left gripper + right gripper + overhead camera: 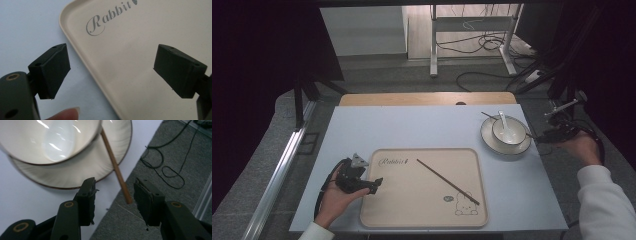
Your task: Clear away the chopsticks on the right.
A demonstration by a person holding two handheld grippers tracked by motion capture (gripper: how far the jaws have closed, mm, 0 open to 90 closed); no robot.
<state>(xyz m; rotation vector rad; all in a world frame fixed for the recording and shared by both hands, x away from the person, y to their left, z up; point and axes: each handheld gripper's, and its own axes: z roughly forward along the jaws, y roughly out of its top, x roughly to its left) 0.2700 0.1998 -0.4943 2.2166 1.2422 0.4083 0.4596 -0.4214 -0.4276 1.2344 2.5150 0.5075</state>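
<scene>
While the left gripper (374,184) hangs with its jaws spread wide across the tray's (422,215) left rim, one jaw over the blue table (422,127) and the other over the tray's bed, nothing lies between them. A single chopstick (448,182) lies slantwise on the tray, well apart from that gripper, with bare tray between. To the right of the tray, near the table's right edge, a plate (488,140) carries a bowl (509,131) with a white spoon (502,120) in it. A second chopstick (115,166) rests under the bowl's side on the plate, its end jutting past the table edge over grey floor. The right gripper (113,195) is parted, that jutting end between its jaws, with a gap on both sides. The left gripper view adds the word "Rabbit" (110,15) printed on the tray; the right gripper view shows loose cables (162,165) on the floor.
</scene>
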